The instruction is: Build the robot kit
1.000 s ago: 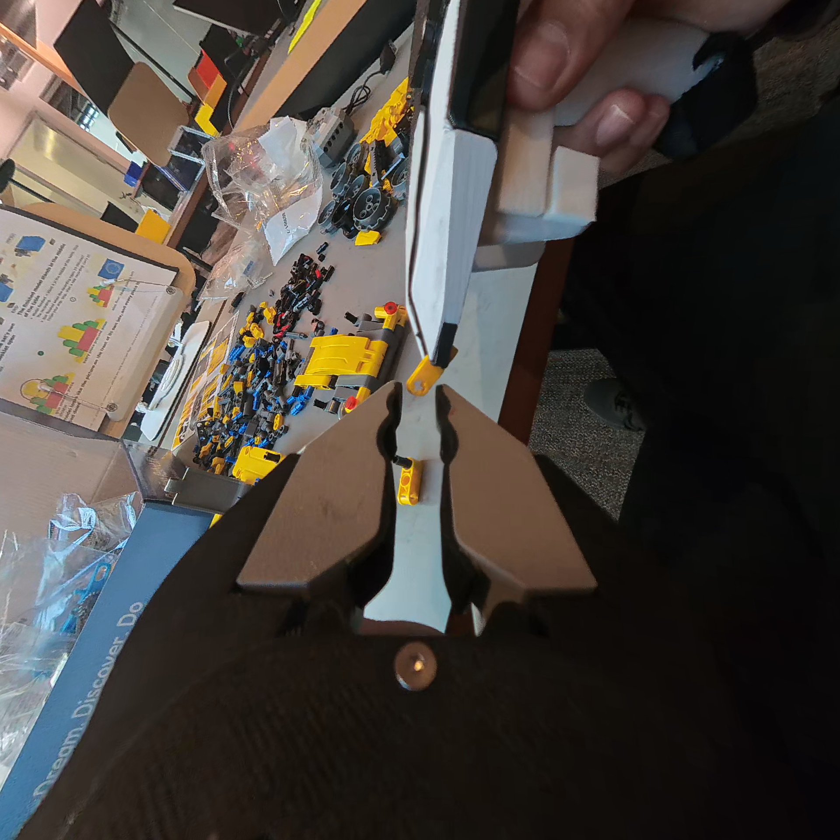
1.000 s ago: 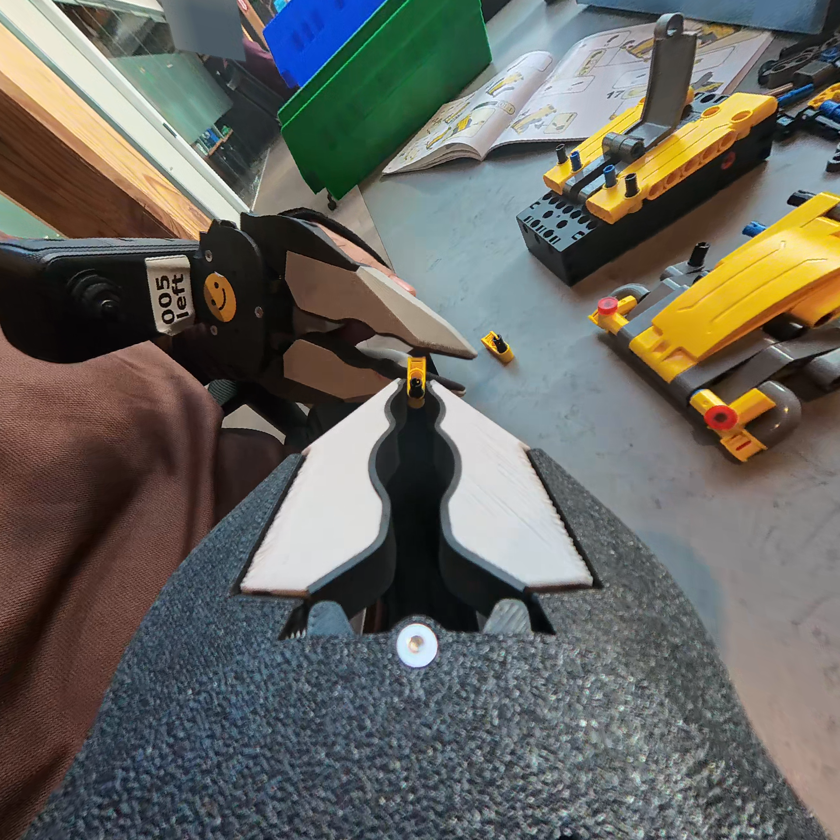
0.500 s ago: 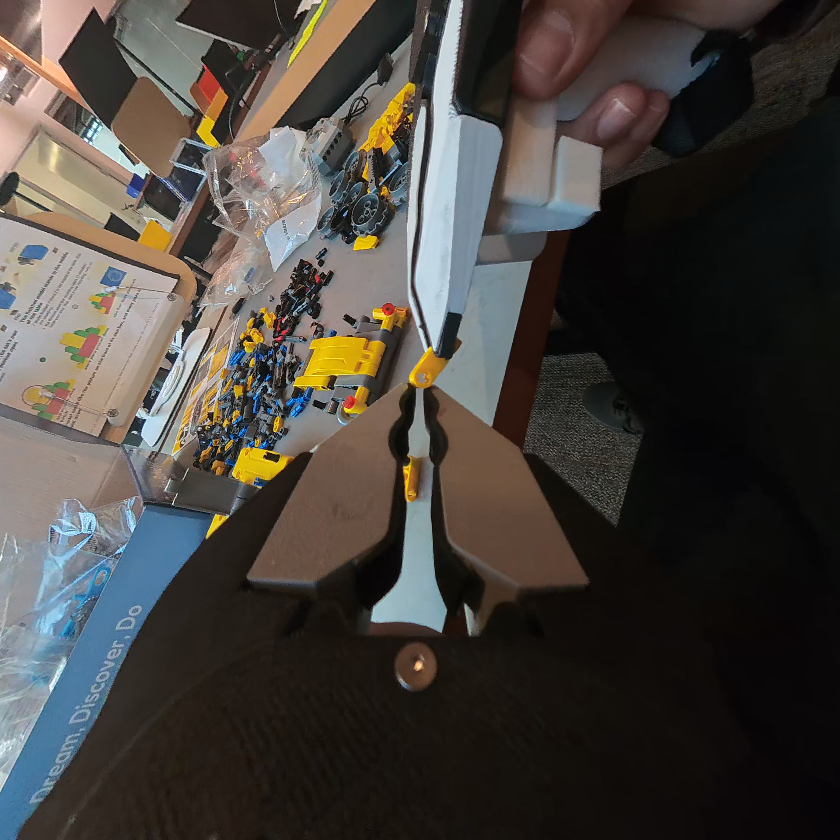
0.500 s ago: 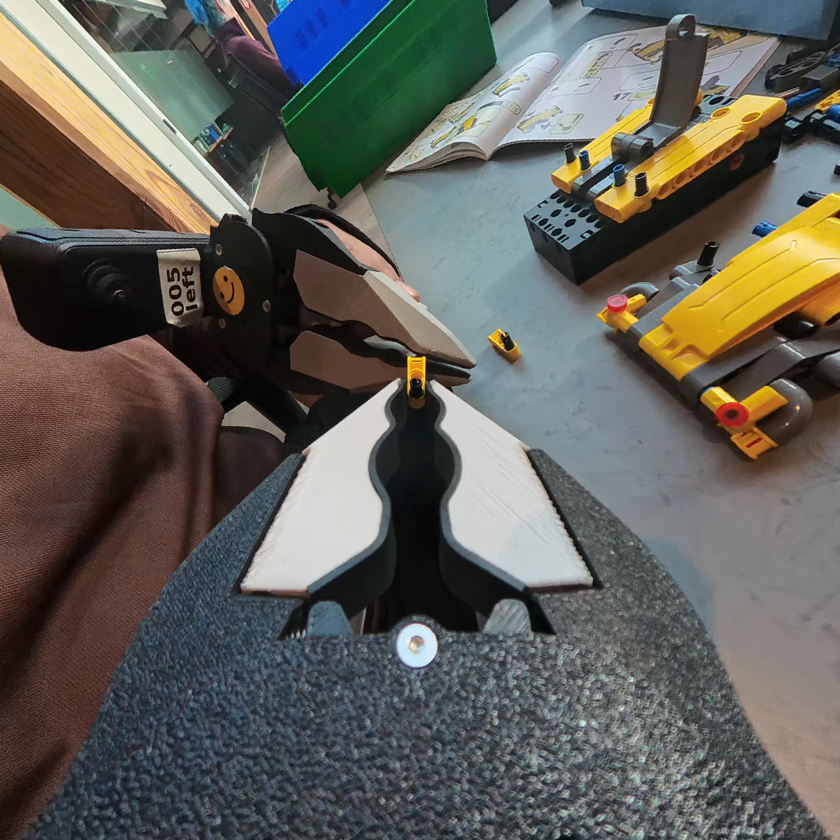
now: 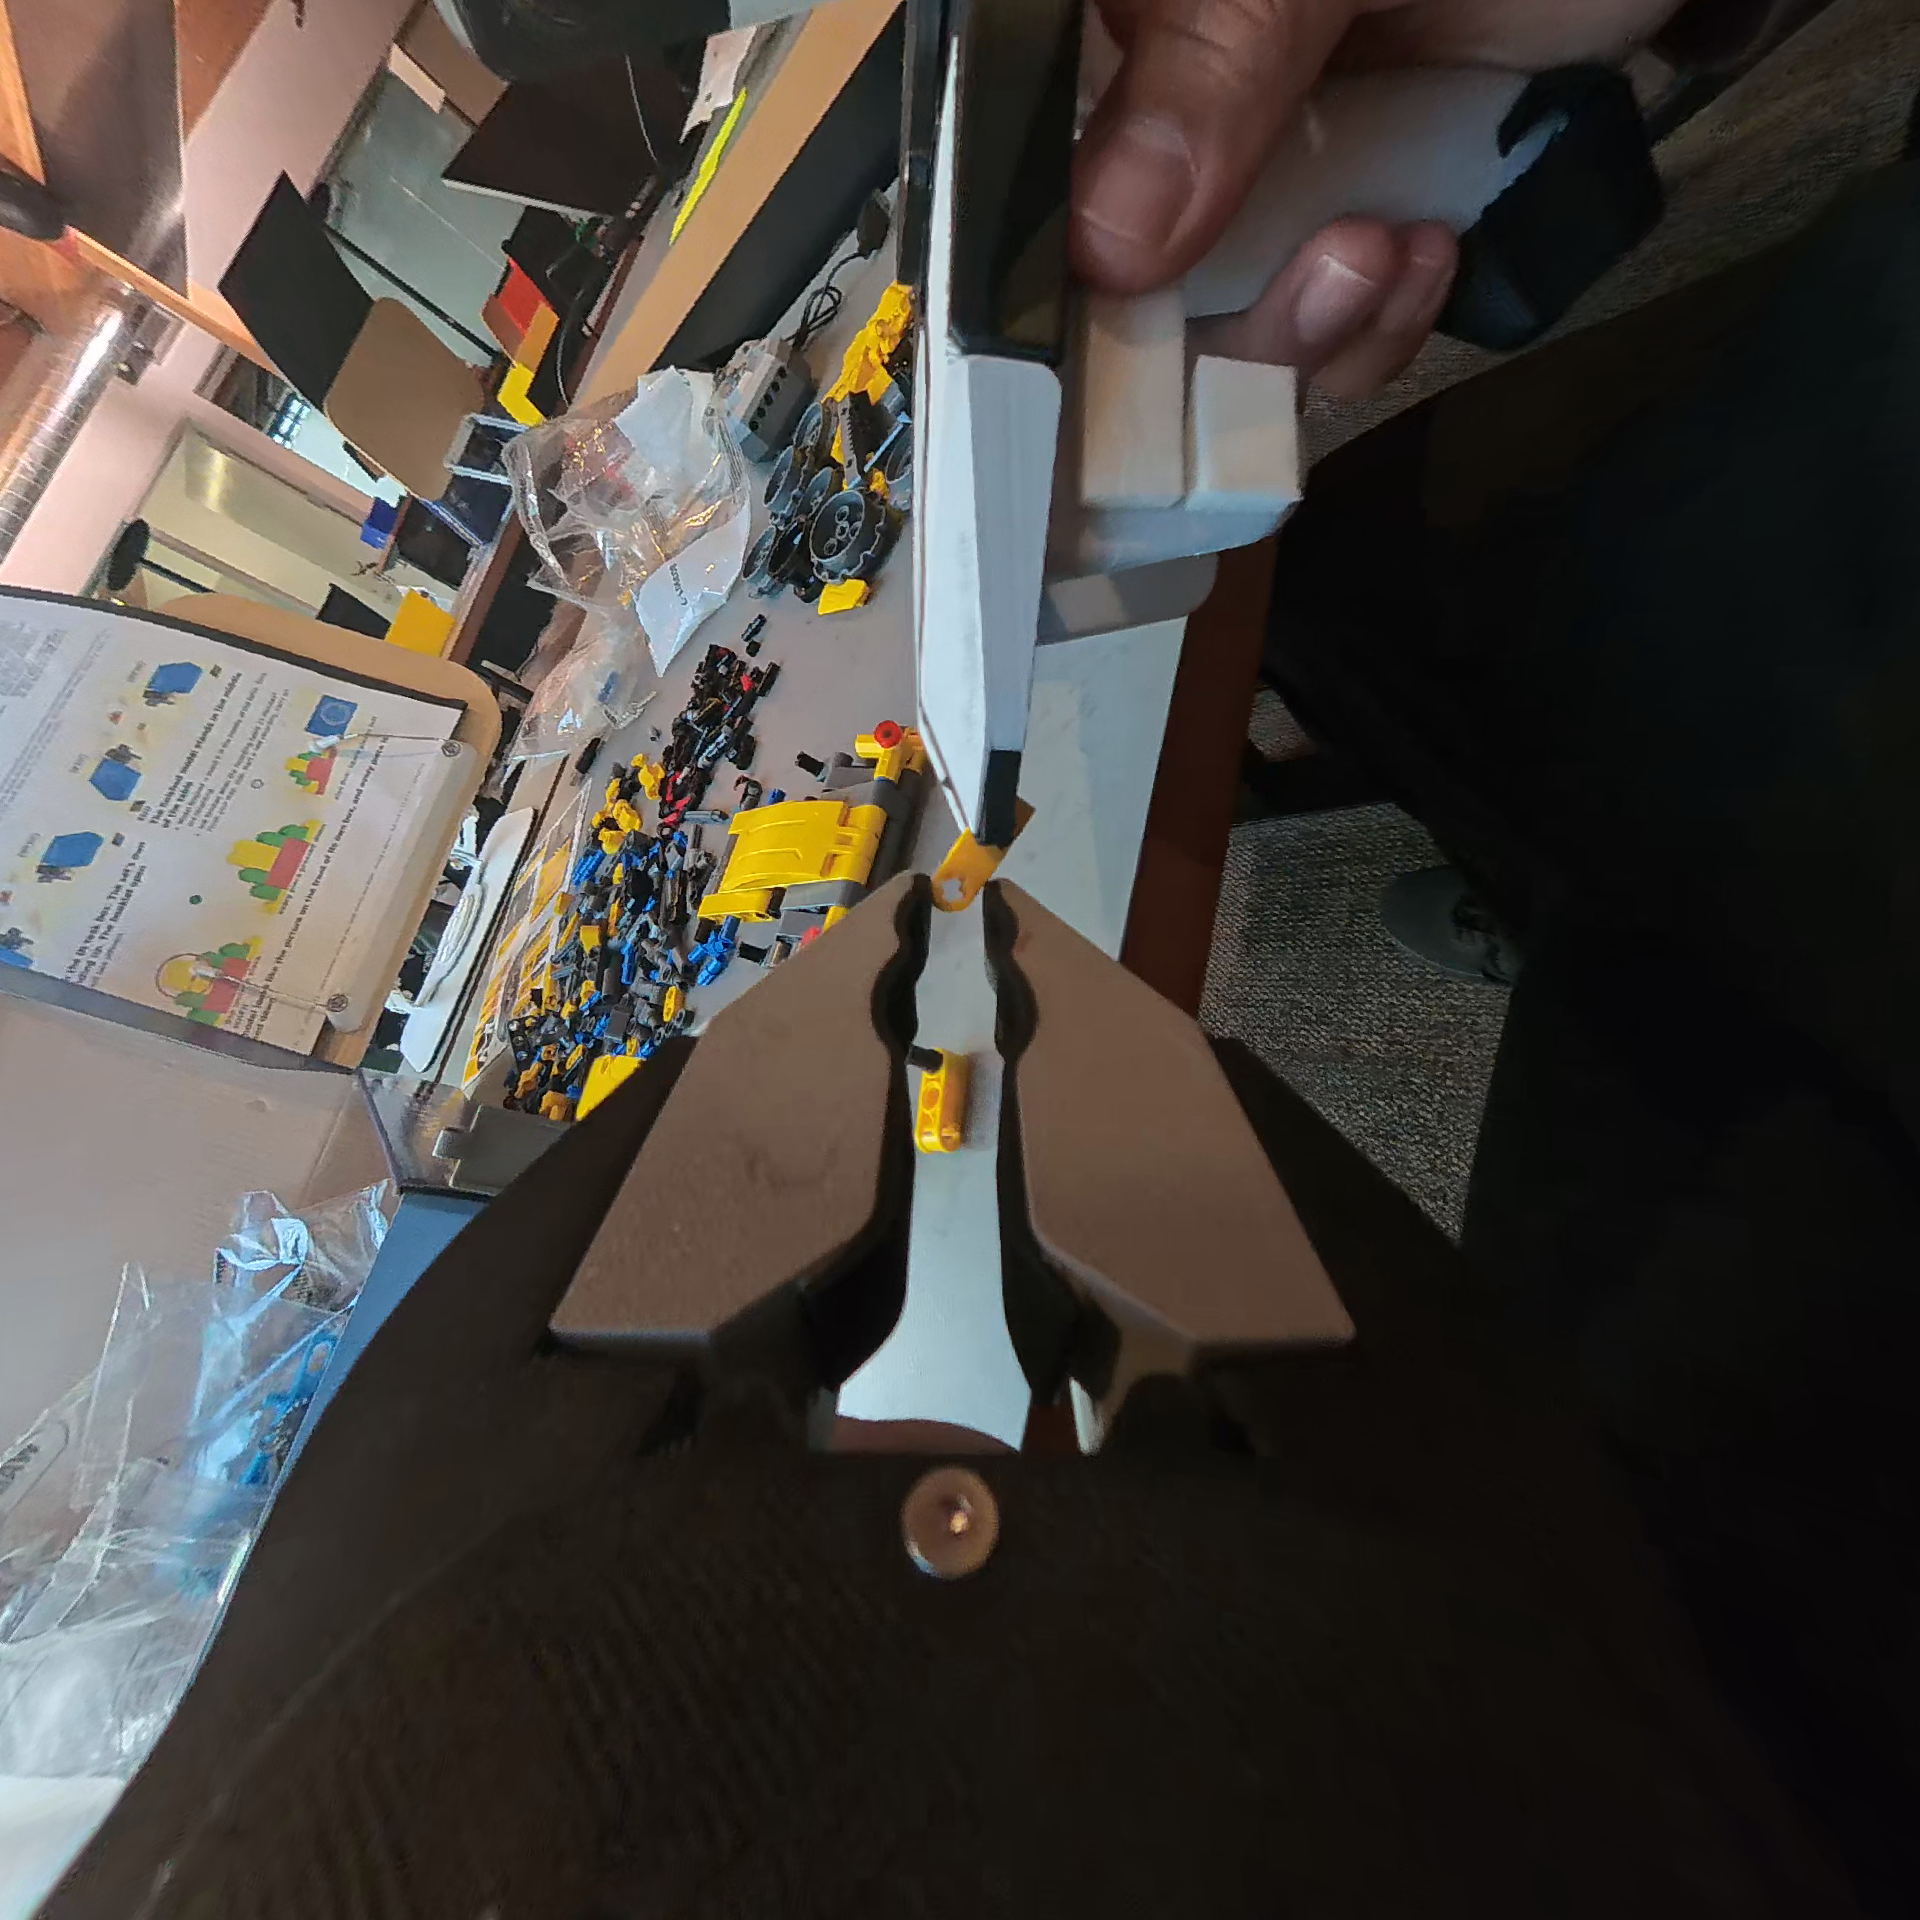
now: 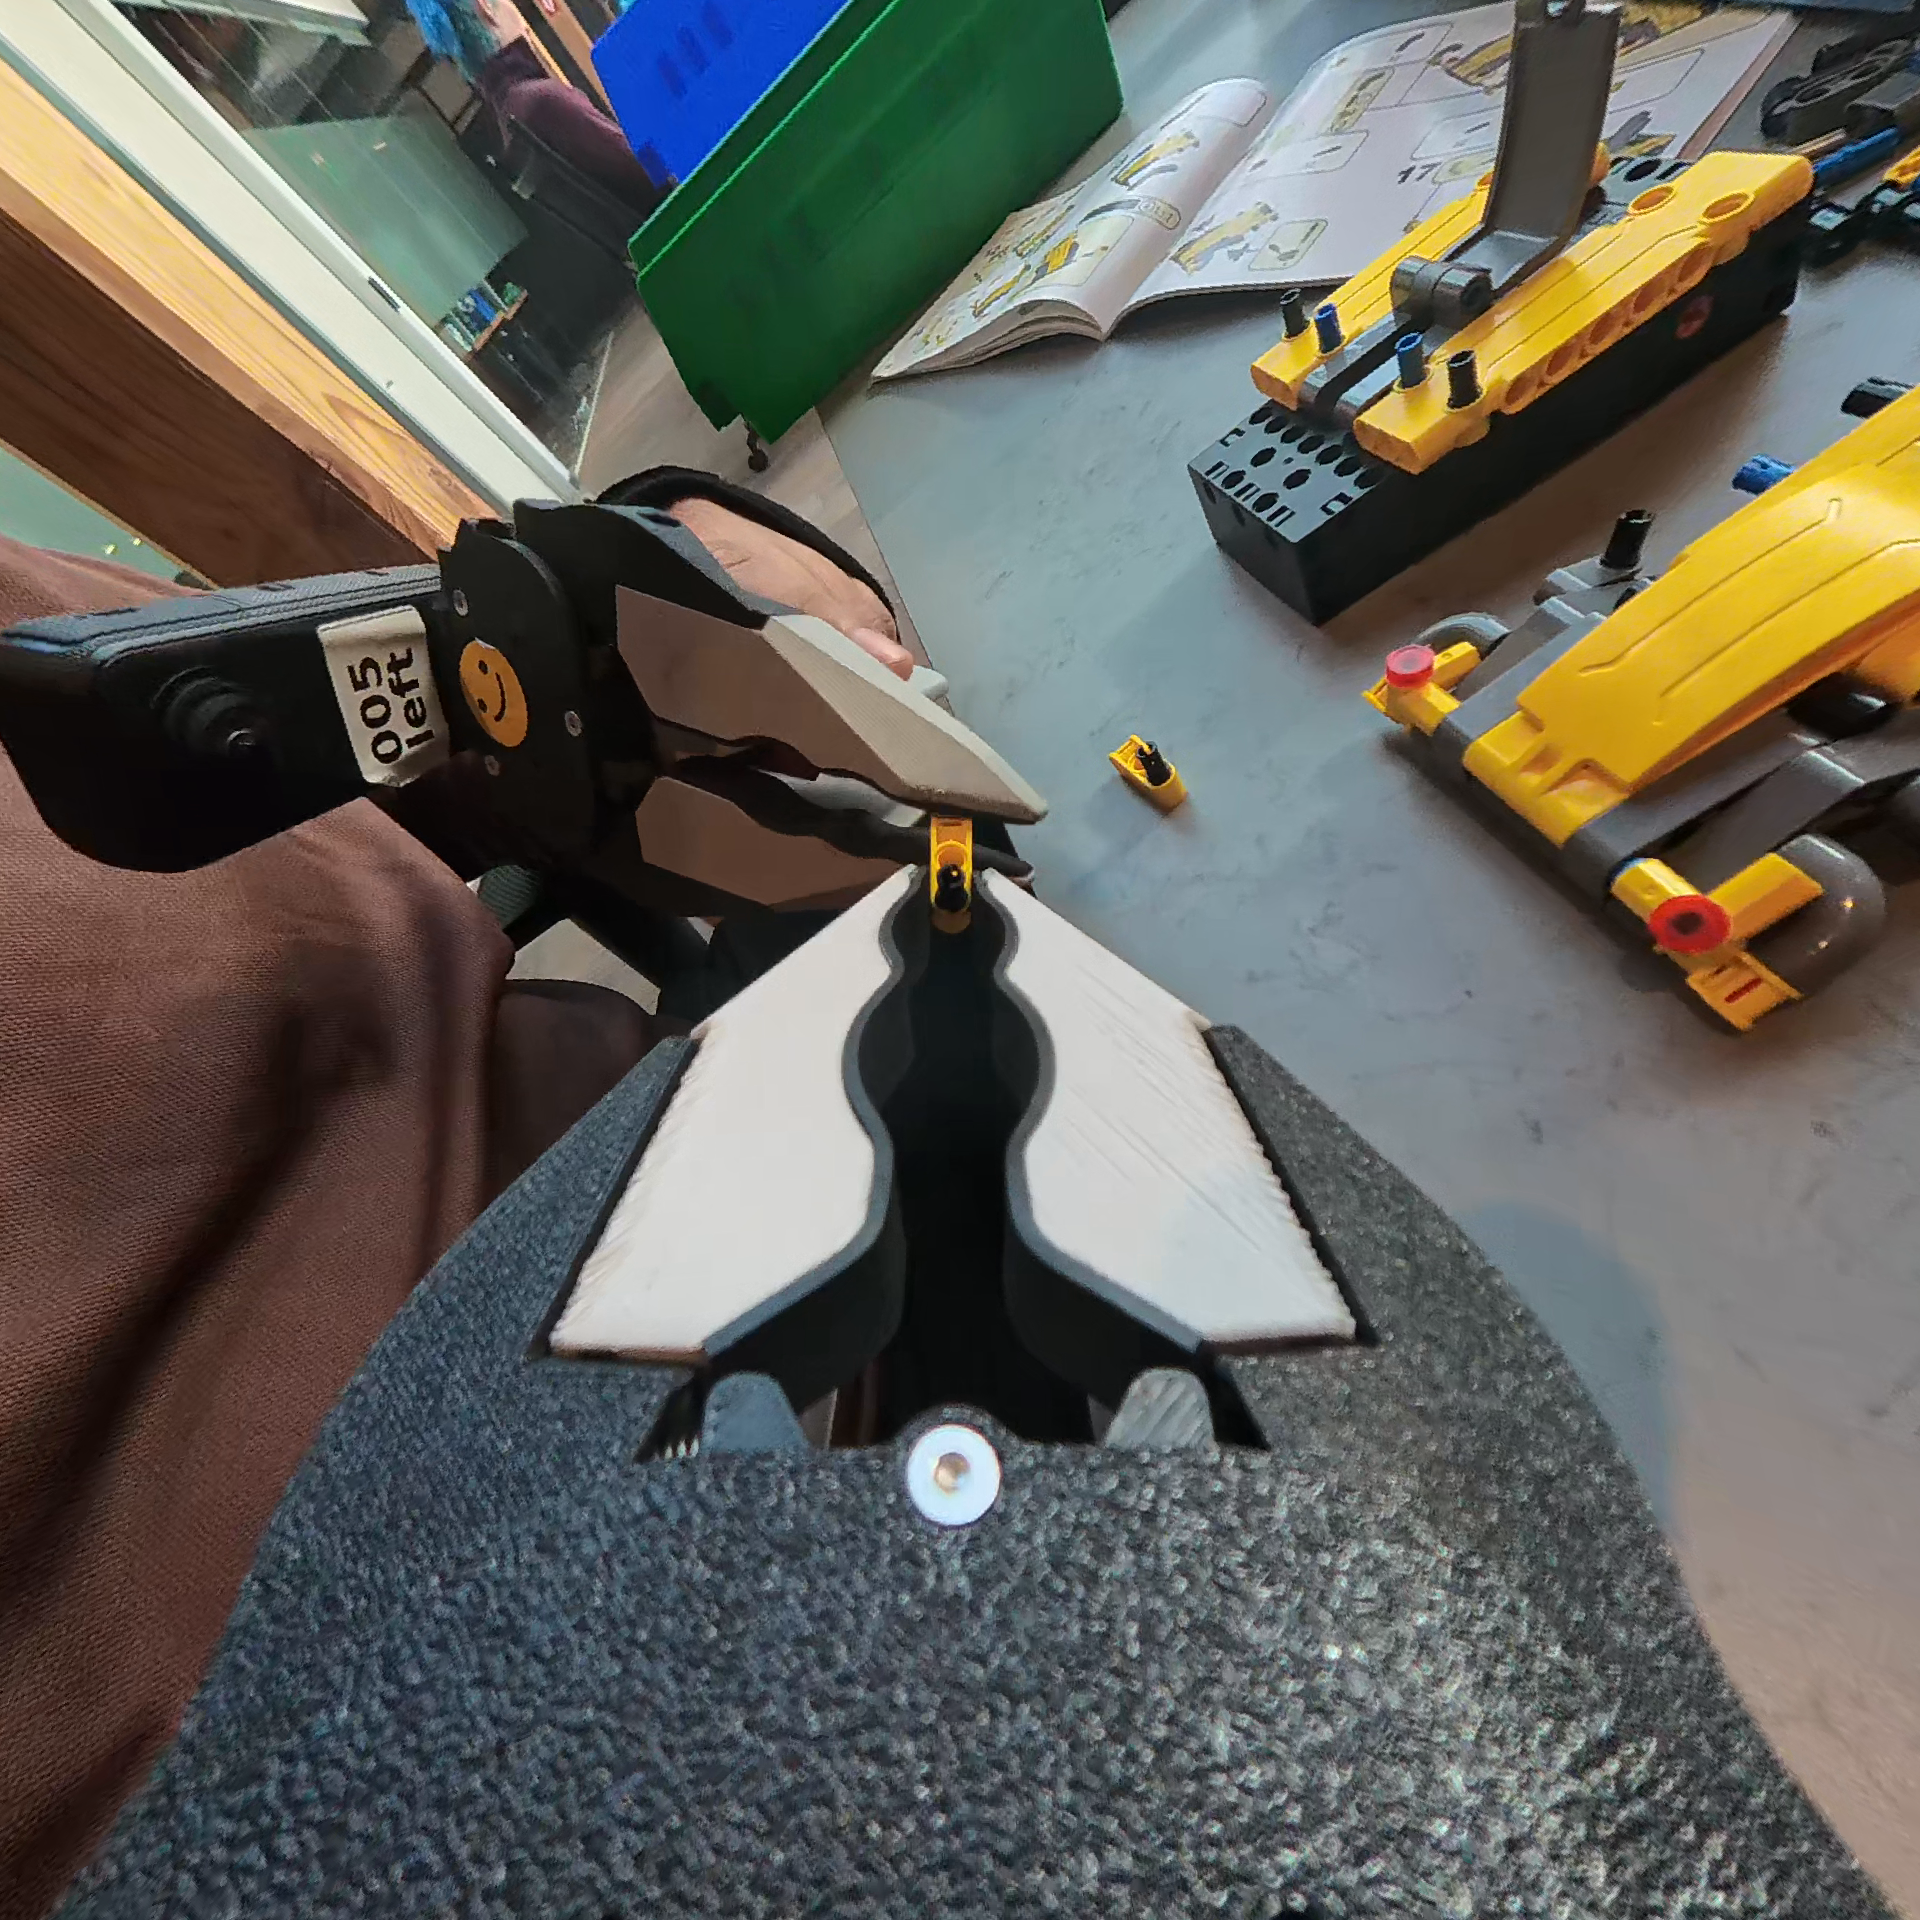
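Observation:
My right gripper [image 6: 949,896] is shut on a small yellow connector piece [image 6: 949,868] with a black pin, held in the air near the table's edge. In the left wrist view its white finger [image 5: 977,623] comes down from above with the piece [image 5: 961,873] at its tip. My left gripper [image 5: 954,899] has grey fingers standing narrowly apart, with the piece's round end between their tips; in the right wrist view its upper fingertip [image 6: 997,795] sits right over the piece. A second yellow piece with a black pin [image 6: 1148,774] lies on the grey table [image 6: 1351,1143], and also shows in the left wrist view [image 5: 940,1112].
A yellow and grey car body [image 6: 1683,665] and a black and yellow block assembly [image 6: 1507,343] stand to the right. An open instruction booklet [image 6: 1143,229] and a green bin [image 6: 862,208] lie behind. Loose parts [image 5: 623,935], wheels [image 5: 831,520] and plastic bags [image 5: 634,499] lie farther along. My two grippers' fingertips are within a few centimetres of each other.
My left gripper narrowed its jaws, then moved up so the held piece's end now sits between its tips. My right gripper has kept its hold on the piece.

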{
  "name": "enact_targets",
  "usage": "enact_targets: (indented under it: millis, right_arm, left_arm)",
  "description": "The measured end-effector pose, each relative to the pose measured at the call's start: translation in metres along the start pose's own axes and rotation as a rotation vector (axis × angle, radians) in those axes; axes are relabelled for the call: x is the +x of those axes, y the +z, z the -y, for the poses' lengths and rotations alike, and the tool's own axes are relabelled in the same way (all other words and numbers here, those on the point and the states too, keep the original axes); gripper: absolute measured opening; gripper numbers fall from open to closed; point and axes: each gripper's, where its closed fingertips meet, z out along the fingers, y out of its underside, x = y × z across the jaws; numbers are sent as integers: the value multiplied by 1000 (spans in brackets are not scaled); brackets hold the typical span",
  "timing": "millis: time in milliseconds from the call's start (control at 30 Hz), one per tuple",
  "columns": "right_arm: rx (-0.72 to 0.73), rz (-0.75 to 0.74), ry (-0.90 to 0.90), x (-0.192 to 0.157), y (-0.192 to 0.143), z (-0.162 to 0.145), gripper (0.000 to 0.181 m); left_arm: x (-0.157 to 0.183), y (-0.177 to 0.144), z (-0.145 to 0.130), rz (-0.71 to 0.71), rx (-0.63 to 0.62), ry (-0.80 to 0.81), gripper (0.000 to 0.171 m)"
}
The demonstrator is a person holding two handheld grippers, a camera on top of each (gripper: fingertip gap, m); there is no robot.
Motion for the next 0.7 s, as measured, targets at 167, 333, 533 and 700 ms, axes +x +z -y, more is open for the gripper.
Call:
enact_targets:
  millis: [167, 333, 533, 700]
  right_arm:
    - [-11, -5, 6, 0, 2, -1, 4]
    - [-10, -30, -21, 1, 1, 3, 4]
    - [-8, -51, -40, 3, 3, 5, 4]
    - [-8, -52, -38, 4, 6, 6, 4]
  left_arm:
    - [2, -1, -2, -11, -3, 26, 7]
    - [0, -1, -3, -7, -3, 4, 5]
    - [-2, -1, -5, 9, -7, -8, 4]
    - [-3, -2, -9, 24, -17, -25, 5]
